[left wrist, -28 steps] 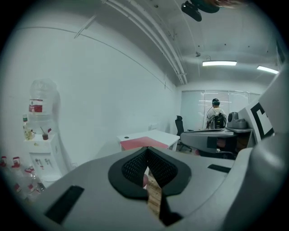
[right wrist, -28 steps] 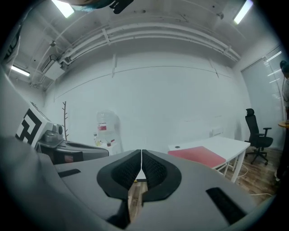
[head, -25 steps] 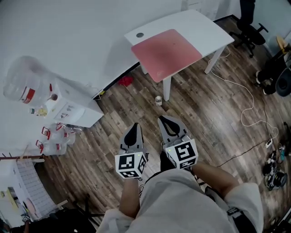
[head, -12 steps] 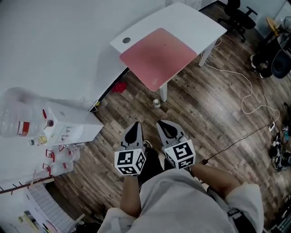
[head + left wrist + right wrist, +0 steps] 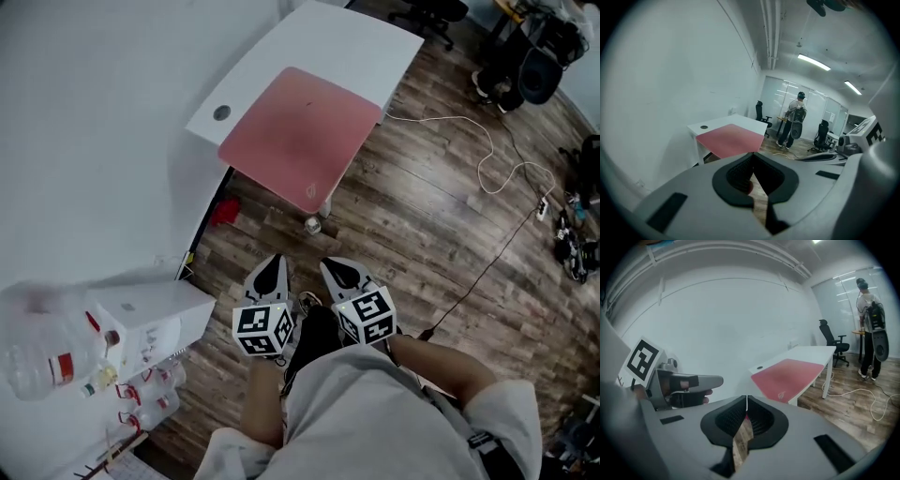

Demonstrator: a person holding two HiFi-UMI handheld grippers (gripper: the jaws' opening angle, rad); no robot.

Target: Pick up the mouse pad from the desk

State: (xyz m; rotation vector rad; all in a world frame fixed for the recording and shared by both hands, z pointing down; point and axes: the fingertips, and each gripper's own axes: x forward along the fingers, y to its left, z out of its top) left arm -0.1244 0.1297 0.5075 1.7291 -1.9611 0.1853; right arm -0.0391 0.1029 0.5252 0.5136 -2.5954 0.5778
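Note:
A large pink-red mouse pad lies flat on a white desk and overhangs the desk's near edge. It also shows ahead as the pad in the left gripper view and as the pad in the right gripper view. My left gripper and right gripper are held side by side above the wooden floor, well short of the desk. Both are shut with nothing between the jaws. The left gripper shows at the left of the right gripper view.
A small white cup sits on the floor by the desk leg, and a red object lies by the wall. A white cabinet with water bottles stands at the left. Cables cross the floor. A person stands beyond office chairs.
The desk and pad have come closer and shifted left in the head view. Both grippers stay shut, side by side, and the cabinet has slid down the left of the view.

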